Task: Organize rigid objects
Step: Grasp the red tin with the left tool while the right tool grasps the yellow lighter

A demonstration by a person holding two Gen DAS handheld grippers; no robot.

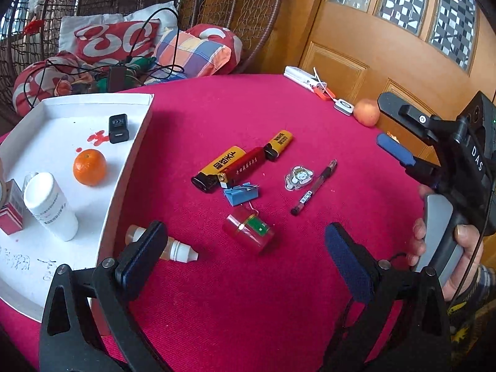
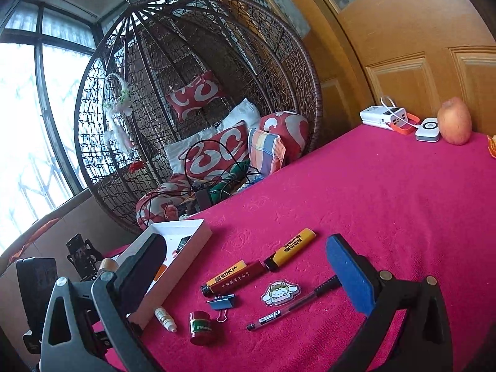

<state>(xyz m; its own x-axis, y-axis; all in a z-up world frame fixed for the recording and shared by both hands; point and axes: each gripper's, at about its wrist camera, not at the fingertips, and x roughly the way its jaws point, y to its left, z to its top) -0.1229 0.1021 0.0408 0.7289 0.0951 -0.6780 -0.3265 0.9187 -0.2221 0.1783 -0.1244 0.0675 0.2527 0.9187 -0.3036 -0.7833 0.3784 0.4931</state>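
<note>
Overhead, the left gripper (image 1: 245, 248) is held wide apart and empty above the red jar (image 1: 248, 228) on the pink tablecloth (image 1: 310, 279). Likewise the right gripper (image 2: 248, 266) is spread wide, holding nothing, near the lighters (image 2: 235, 276) and pen (image 2: 291, 305). A white tray (image 1: 124, 167) with an orange (image 1: 89, 166) is seen at the left.

Lighting: daylight, bright, from the window (image 2: 28, 117), which is blown out to white. Surface (image 2: 387, 204) evenly lit. Shadows: soft, beside the tray (image 1: 130, 167) wall and under the fingers (image 1: 145, 248). Distortion: strong fisheye bowing, dark corners. Focus: middle sharp, edges and near fingers slightly soft. No marked glare on objects.
</note>
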